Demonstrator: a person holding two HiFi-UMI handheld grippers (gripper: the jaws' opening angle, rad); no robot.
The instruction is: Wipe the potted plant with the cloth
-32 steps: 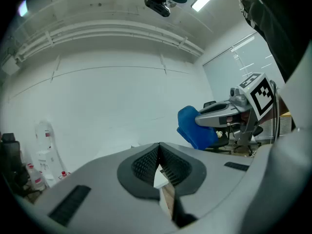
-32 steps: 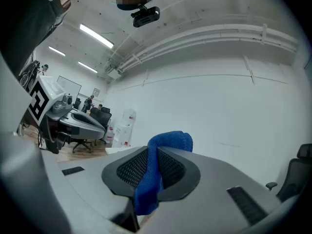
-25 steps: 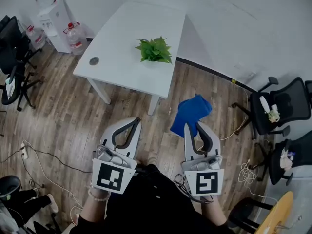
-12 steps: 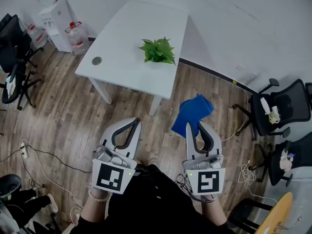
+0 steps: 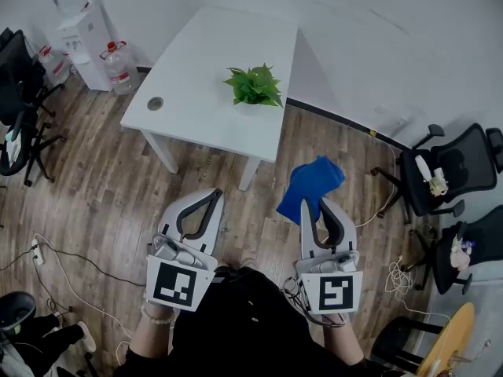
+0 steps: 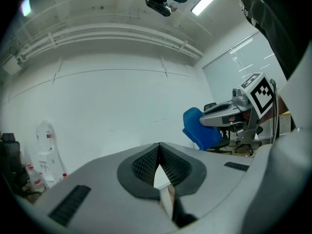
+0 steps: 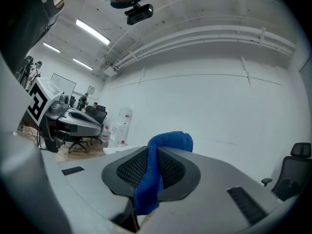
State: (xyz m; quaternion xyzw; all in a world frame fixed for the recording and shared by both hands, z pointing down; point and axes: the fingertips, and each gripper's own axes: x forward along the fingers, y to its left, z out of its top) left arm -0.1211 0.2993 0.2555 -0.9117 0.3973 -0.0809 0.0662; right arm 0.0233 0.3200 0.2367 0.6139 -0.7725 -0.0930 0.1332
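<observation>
A small green potted plant [image 5: 255,86] stands near the front right edge of a white table [image 5: 196,61], well ahead of both grippers. My right gripper [image 5: 316,202] is shut on a blue cloth [image 5: 308,185], which hangs out past its tips; the cloth [image 7: 155,172] is pinched between the pads in the right gripper view. My left gripper [image 5: 212,194] is shut with nothing in it, its tips [image 6: 159,150] meeting. Both grippers are held level over the wooden floor, short of the table. From the left gripper view the cloth [image 6: 200,128] and right gripper [image 6: 229,112] show at the right.
Water bottles and a dispenser [image 5: 78,22] stand at the far left by the wall. Black office chairs [image 5: 452,171] stand at the right, another [image 5: 20,100] at the left. Cables [image 5: 63,258] trail on the floor. A cable grommet [image 5: 155,103] sits in the table's left corner.
Both grippers have edged forward toward the table, the view shifting slightly. The cloth stays pinched in the right gripper and the left stays shut.
</observation>
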